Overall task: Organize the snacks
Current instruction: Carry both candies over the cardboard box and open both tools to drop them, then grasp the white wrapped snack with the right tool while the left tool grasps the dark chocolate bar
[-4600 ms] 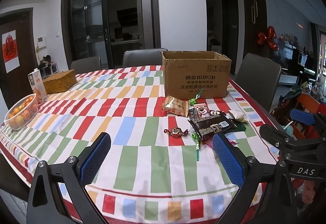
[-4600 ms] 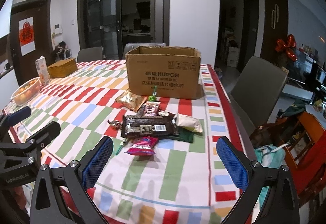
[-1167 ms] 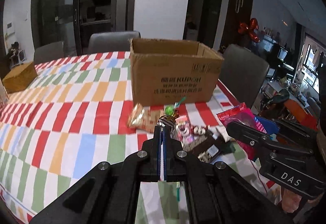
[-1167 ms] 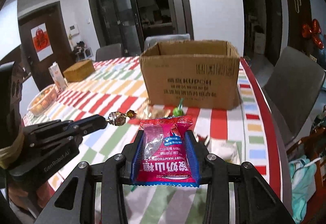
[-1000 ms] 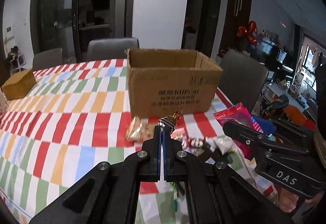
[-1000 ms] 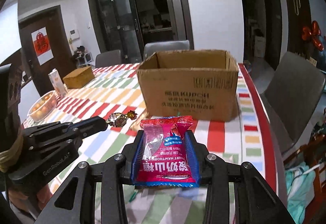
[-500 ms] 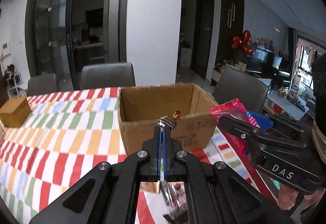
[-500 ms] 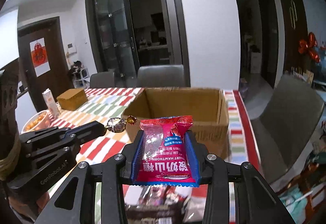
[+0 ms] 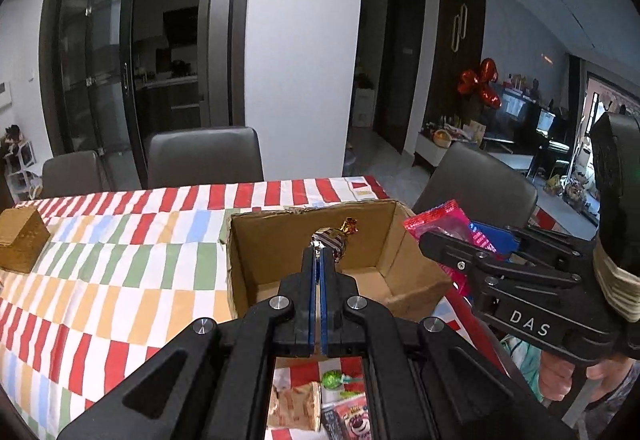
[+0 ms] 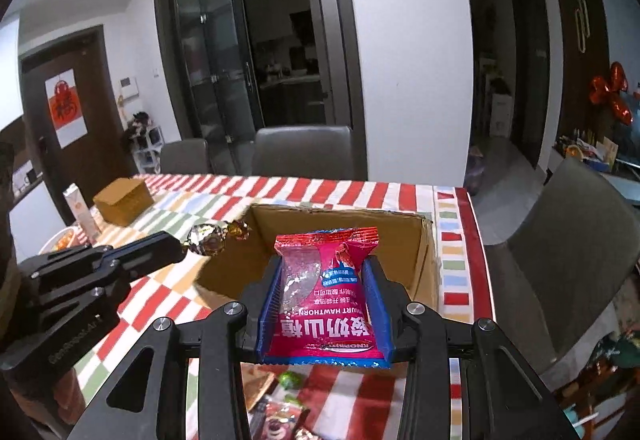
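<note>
An open cardboard box (image 9: 240,260) (image 10: 424,252) stands on the striped tablecloth. My left gripper (image 9: 319,252) is shut on a foil-wrapped candy (image 9: 334,238) (image 10: 208,234), which hangs over the box's opening. In the right wrist view that left gripper (image 10: 182,244) reaches in from the left, at the box's left edge. My right gripper (image 10: 322,272) is shut on a red snack packet (image 10: 326,288), held above the box's near wall. From the left wrist view the right gripper (image 9: 448,236) and its red packet (image 9: 436,218) sit at the box's right rim.
Loose snacks lie on the cloth below the grippers: a green candy (image 9: 331,379), a tan packet (image 9: 294,406), a bear-print packet (image 9: 352,414). A brown box (image 10: 124,200), a carton (image 10: 82,214) and a fruit basket (image 10: 60,240) stand at the left. Grey chairs (image 9: 204,156) (image 10: 576,240) ring the table.
Both grippers have risen and moved forward with their snacks, from above the snack pile in front of the box to over its open top. The box's inside now shows.
</note>
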A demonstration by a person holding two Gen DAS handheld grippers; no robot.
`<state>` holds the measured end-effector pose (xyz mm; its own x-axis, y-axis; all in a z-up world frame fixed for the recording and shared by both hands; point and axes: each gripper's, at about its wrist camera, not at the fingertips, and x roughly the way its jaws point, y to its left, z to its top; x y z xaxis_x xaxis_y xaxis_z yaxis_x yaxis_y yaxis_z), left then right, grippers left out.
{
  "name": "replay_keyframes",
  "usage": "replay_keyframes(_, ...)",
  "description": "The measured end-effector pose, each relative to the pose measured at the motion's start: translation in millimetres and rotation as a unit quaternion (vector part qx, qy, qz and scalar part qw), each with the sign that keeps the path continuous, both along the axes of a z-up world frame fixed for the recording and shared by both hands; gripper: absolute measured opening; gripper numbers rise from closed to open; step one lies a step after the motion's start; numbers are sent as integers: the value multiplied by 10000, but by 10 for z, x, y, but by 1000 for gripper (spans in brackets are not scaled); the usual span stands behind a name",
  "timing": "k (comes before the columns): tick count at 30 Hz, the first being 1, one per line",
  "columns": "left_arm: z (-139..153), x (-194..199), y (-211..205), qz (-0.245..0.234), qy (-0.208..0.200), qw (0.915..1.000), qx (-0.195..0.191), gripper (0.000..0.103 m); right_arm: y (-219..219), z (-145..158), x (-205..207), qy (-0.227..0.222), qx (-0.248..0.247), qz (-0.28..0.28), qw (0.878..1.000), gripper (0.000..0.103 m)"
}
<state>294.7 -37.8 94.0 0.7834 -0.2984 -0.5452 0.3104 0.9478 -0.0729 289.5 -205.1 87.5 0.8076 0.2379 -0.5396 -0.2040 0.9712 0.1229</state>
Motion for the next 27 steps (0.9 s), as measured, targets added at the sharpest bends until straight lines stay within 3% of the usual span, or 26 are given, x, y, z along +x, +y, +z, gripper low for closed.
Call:
replay_keyframes(10, -182, 416, -146, 53, 436, 9989, 180, 5, -115, -171, 464, 430, -37, -132, 9990, 41)
replay_keyframes(11, -195, 422, -152, 149, 424, 9987, 253, 10, -108, -189, 484, 457, -41, -152, 9988, 41)
replay_keyframes(12, -203, 415, -148, 228, 417, 9984, 307, 22, -110, -207, 501, 500, -64, -183, 9986, 47)
replay_keyframes(13, -205, 412, -133, 265, 404, 9984, 307, 28, -117, -222, 505, 540, -73, -248, 9982, 58)
replay_keyframes(14, -208, 394, -115, 301, 387, 9984, 290, 36, -130, -210, 492, 541, -69, -306, 9980, 60)
replay_keyframes(27, -120, -329, -29, 227, 102, 9988, 429, 57, -122, -75, -304, -12, -302, -260, 9992, 69)
